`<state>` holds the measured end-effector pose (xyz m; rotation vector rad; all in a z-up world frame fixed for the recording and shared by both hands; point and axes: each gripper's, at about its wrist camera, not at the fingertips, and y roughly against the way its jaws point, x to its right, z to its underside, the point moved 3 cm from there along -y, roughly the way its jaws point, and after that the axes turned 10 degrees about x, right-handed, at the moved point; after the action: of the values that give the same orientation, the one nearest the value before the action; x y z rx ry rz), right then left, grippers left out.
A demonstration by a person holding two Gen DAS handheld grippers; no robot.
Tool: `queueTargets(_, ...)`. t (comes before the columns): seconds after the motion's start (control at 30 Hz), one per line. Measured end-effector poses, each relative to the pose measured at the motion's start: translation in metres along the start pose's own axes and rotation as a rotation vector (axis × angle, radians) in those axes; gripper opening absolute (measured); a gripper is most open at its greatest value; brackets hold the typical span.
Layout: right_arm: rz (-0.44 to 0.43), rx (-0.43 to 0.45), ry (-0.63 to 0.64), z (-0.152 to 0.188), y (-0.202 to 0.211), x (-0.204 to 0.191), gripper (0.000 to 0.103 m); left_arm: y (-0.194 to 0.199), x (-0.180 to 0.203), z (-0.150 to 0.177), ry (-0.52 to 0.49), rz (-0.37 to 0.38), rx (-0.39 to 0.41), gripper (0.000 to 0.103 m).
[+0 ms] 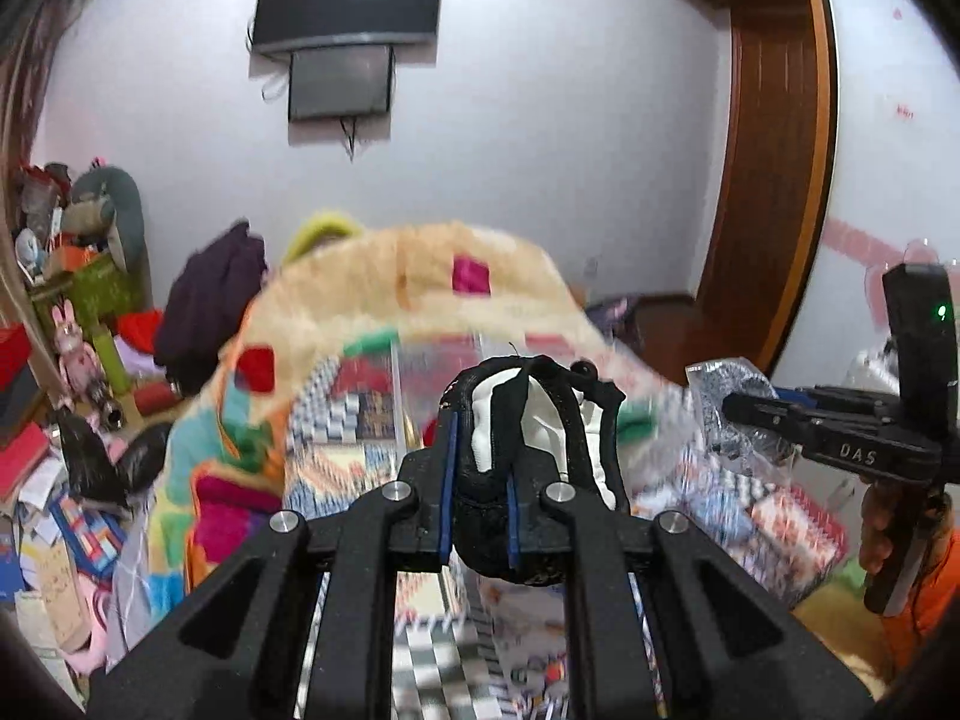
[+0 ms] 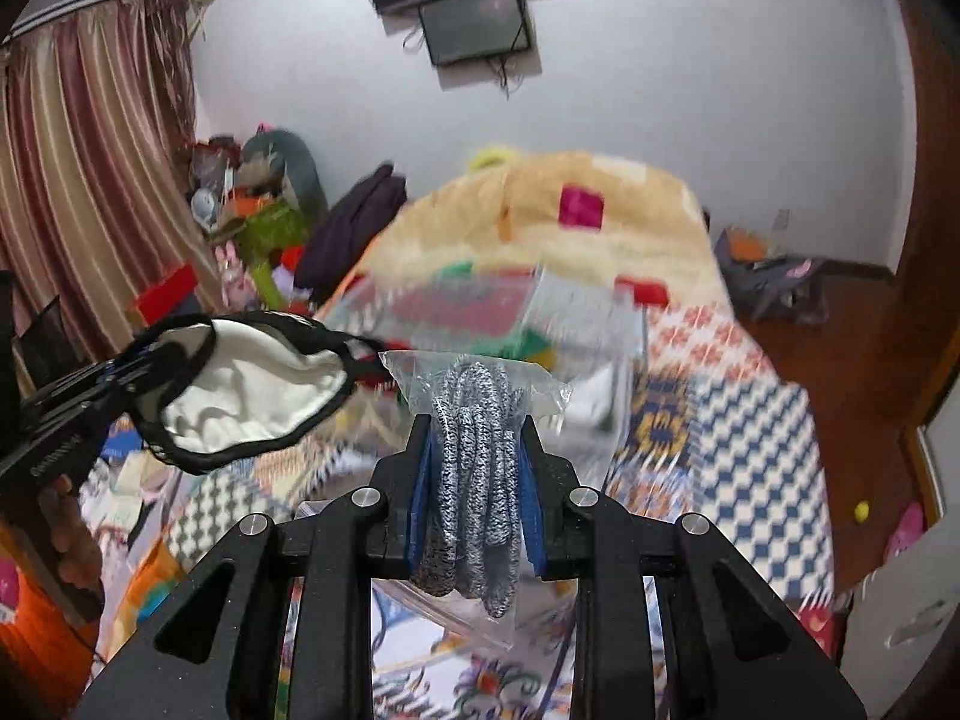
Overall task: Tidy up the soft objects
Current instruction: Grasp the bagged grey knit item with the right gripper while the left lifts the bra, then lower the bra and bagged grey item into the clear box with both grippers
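Note:
My left gripper [image 1: 480,486] is shut on a black and white fabric mask [image 1: 528,420], held up over the bed; the mask also shows at the left of the right wrist view [image 2: 252,384]. My right gripper [image 2: 477,492] is shut on a clear plastic bag of grey speckled knit cloth [image 2: 474,450], also held above the bed. From the left wrist view the right gripper [image 1: 744,414] is at the right with the bag [image 1: 732,414] at its tip. A clear plastic bin [image 2: 576,324] lies blurred on the bed ahead.
A bed with a patterned quilt [image 2: 750,420] fills the middle. A cream blanket with coloured squares [image 2: 570,204] is heaped at its far end. Clutter and toys [image 1: 84,330] crowd the left. A wooden door [image 1: 774,150] is at right. A TV [image 1: 348,0] hangs on the wall.

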<state>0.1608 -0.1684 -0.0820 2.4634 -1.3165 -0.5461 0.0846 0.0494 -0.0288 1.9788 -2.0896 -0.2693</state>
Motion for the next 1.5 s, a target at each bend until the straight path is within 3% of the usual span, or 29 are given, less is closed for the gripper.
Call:
queueTargets(0.17, 0.021, 0.061, 0.031, -0.029, -0.006, -0.003, 0.023, -0.01, 0.002, -0.022, -0.001, -0.008, 0.052, 0.012)
queueTargets(0.4, 0.052, 0.085, 0.068, -0.045, -0.027, -0.004, 0.023, -0.049, 0.002, -0.023, 0.001, 0.005, 0.02, 0.012)
queueTargets(0.83, 0.125, -0.04, 0.128, -0.02, -0.091, 0.013, 0.023, -0.133, -0.005, 0.029, 0.007, 0.038, -0.178, 0.012)
queueTargets(1.07, 0.132, -0.105, 0.132, -0.006, -0.107, 0.018, 0.027, -0.15, 0.005, 0.041, -0.023, 0.05, -0.223, 0.012)
queueTargets(1.17, 0.14, -0.127, 0.15, -0.003, -0.109, 0.016, 0.029, -0.152, 0.007, 0.042, -0.035, 0.043, -0.242, 0.018)
queueTargets(1.3, 0.145, -0.126, 0.151, -0.005, -0.105, 0.016, 0.04, -0.147, 0.005, 0.041, -0.025, 0.037, -0.251, 0.035)
queueTargets(1.37, 0.132, -0.111, 0.142, -0.009, -0.099, 0.015, 0.047, -0.142, 0.006, 0.037, -0.025, 0.036, -0.241, 0.036)
queueTargets(1.5, 0.116, -0.07, 0.138, -0.02, -0.082, 0.008, 0.047, -0.124, 0.01, 0.024, -0.043, 0.039, -0.2, 0.038)
